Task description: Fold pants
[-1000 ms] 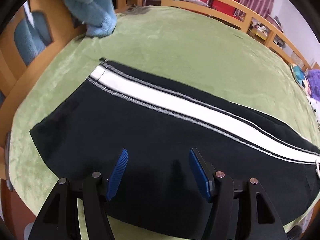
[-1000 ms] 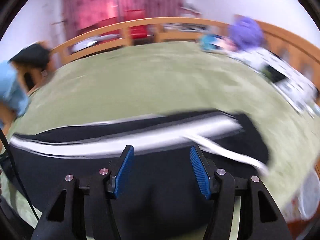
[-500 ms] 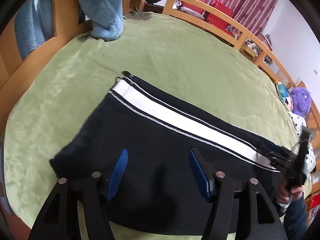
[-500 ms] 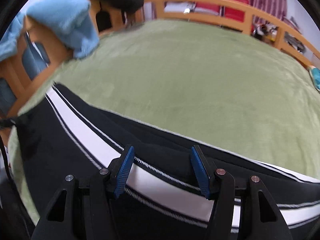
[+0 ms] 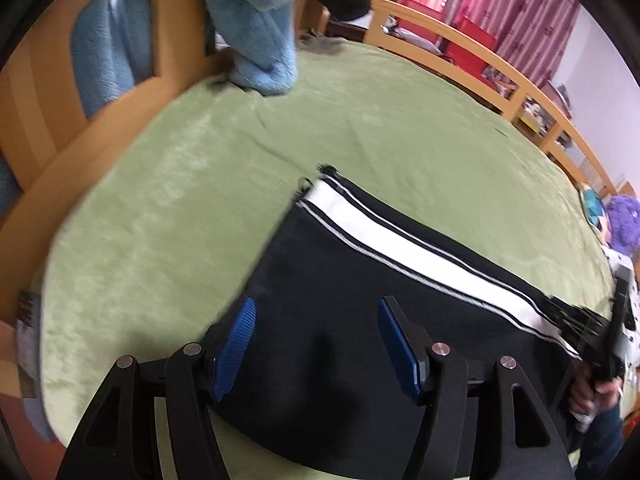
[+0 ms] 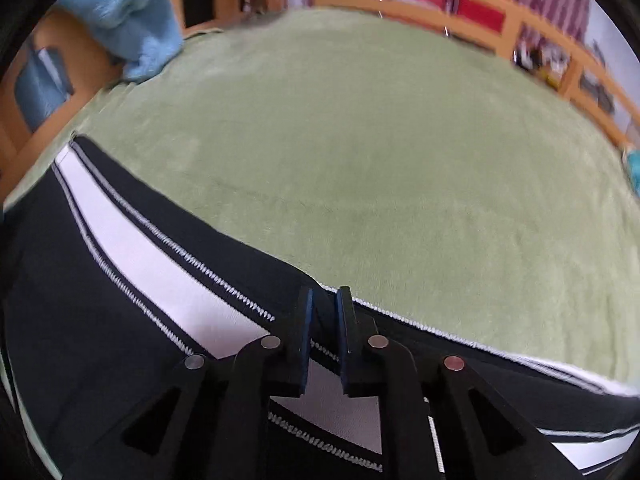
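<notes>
Black pants [image 5: 344, 280] with a white side stripe lie flat on a green blanket [image 5: 200, 184]. My left gripper [image 5: 316, 338] is open, with its blue pads over the near black part of the pants. In the right wrist view the pants [image 6: 132, 240] fill the lower left. My right gripper [image 6: 323, 312] is shut on the far edge of the pants, with black cloth between its pads. The right gripper also shows in the left wrist view [image 5: 612, 344] at the far right end of the pants, held by a hand.
A light blue fleece [image 5: 260, 32] hangs over the wooden bed frame [image 5: 52, 120] at the far left corner. A wooden rail [image 5: 480, 60] runs along the far side. A purple plush toy [image 5: 622, 220] lies at the right edge.
My right gripper has closed on the pants' far edge; it was open half a second ago. My left gripper has shifted right along the pants and stays open.
</notes>
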`<state>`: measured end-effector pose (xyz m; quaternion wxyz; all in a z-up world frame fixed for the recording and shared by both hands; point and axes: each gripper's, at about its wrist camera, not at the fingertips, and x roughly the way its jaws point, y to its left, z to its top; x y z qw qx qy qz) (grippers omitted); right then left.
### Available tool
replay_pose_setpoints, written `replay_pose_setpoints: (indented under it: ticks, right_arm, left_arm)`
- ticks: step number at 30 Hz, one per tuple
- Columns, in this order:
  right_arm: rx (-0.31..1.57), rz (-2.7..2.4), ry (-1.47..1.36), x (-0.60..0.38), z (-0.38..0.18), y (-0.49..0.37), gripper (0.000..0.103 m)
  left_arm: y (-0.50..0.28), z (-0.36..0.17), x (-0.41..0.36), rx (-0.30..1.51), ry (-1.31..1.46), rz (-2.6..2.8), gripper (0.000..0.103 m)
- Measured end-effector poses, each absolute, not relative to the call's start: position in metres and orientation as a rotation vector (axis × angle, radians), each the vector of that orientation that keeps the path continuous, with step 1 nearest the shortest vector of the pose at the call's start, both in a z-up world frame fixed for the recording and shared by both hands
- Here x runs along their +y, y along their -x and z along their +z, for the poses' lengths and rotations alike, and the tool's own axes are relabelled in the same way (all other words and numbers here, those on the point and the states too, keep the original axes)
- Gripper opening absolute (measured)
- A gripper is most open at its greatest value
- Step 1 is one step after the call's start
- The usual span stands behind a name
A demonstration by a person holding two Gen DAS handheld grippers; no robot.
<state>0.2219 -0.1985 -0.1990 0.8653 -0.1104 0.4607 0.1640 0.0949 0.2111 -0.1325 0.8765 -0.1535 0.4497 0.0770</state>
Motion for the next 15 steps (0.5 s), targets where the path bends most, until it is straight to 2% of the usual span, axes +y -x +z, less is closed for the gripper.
replay_pose_setpoints:
  ticks: [2, 3, 10, 11, 12, 13, 15]
  right_arm:
    - [0.95, 0.35, 0.146, -0.214, -0.183, -0.209, 0.049]
    - [0.926, 0.345, 0.117, -0.221, -0.174, -0.201, 0.051]
    - [0.908, 0.148, -0.012, -0.303, -0.149, -0.127, 0.052]
    - [0.92, 0.117, -0.038, -0.314, -0.15, -0.119, 0.052]
    - [0.934, 0.074, -0.071, -0.328, -0.151, -0.107, 0.052]
    - [0.946, 0.038, -0.106, -0.341, -0.153, -0.096, 0.052]
    - [0.963, -0.011, -0.164, -0.358, -0.157, -0.082, 0.052]
  left_arm:
    - [-0.093, -0.133, 0.221, 0.942, 0.311, 0.204, 0.062]
    - [-0.091, -0.134, 0.225, 0.944, 0.307, 0.221, 0.062]
    - [-0.076, -0.156, 0.247, 0.969, 0.344, 0.229, 0.061]
    - [-0.076, -0.16, 0.248, 0.97, 0.356, 0.219, 0.058]
    - [-0.076, -0.162, 0.249, 0.971, 0.372, 0.21, 0.05]
    - [-0.075, -0.164, 0.249, 0.969, 0.394, 0.192, 0.026]
    - [-0.072, -0.161, 0.249, 0.946, 0.379, 0.195, 0.017]
